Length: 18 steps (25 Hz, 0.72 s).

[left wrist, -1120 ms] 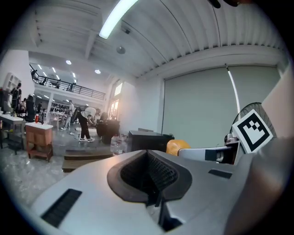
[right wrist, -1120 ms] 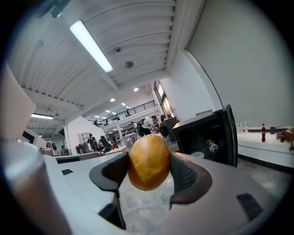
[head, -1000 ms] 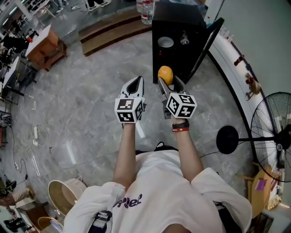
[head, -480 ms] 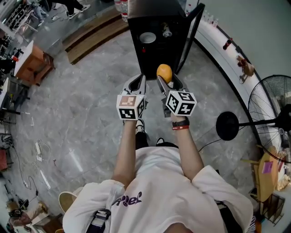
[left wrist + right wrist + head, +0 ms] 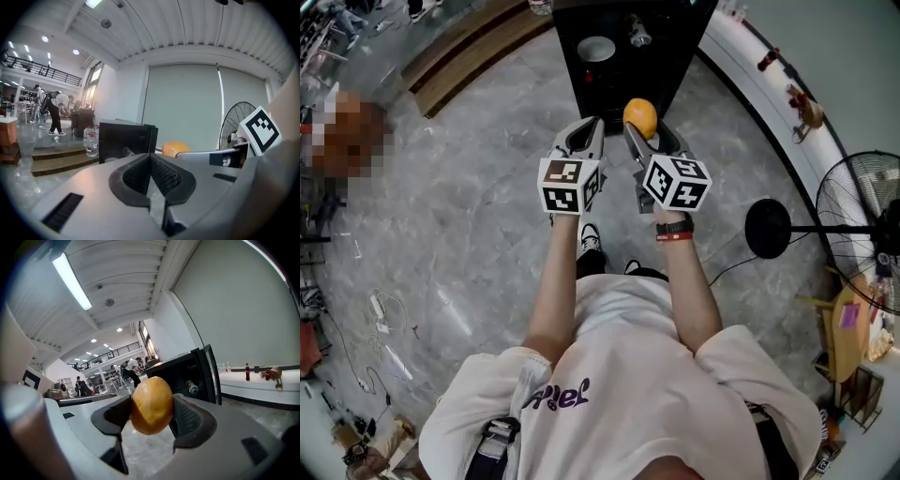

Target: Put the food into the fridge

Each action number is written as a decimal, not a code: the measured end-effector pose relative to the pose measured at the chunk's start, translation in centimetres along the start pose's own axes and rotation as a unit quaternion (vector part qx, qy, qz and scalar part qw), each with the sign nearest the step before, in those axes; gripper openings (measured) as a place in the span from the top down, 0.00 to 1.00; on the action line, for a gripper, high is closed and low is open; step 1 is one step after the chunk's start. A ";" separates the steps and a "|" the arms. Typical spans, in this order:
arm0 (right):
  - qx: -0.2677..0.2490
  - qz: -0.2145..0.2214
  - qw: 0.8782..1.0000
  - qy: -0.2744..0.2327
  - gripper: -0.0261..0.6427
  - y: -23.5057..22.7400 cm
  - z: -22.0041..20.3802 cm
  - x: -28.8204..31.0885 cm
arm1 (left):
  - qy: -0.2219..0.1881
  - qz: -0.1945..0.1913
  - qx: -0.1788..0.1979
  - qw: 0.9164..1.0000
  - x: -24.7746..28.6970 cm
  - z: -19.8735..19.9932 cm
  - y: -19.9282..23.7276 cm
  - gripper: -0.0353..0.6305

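Right gripper view: smooth round orange-yellow fruit [image 5: 152, 405], glossy.

Glossy veined stone floor [image 5: 469, 206], matt black fridge [image 5: 609, 89], smooth-skinned orange food [image 5: 639, 115]

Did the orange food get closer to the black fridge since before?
Yes. Held in the right gripper, the orange food has come closer to the open fridge in the head view.

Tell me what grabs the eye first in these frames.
A round orange food item is clamped in the right tongs, at the centre of the right gripper view. Straight ahead on the grey floor stands a black fridge, its door open. The left tongs, alongside, are shut and empty.
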State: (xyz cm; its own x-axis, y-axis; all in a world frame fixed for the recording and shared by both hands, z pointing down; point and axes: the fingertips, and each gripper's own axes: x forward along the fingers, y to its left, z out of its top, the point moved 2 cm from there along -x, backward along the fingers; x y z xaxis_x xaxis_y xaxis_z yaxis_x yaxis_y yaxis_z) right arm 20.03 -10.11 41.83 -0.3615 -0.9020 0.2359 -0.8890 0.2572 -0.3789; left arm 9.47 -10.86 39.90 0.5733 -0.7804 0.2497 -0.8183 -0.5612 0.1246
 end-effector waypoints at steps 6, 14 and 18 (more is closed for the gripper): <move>0.003 -0.015 1.000 0.023 0.51 0.2 -1.3 6.1 | 0.004 -0.019 -0.027 0.999 3.5 -0.5 5.5 0.92; 0.010 -0.032 0.998 0.044 0.51 -0.1 -2.8 13.9 | 0.015 -0.038 -0.022 0.999 7.3 -1.8 12.5 0.92; 0.015 -0.029 0.998 0.050 0.51 -1.1 -3.8 17.7 | 0.023 -0.050 -0.018 0.998 9.2 -3.1 14.6 0.92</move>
State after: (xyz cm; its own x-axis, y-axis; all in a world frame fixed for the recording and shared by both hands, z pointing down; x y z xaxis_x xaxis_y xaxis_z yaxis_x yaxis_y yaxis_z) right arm 13.48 -25.07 49.85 -0.3377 -0.8755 0.3455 -0.9006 0.1938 -0.3892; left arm 2.64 -25.39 46.98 0.6510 -0.7065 0.2777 -0.7579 -0.6256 0.1851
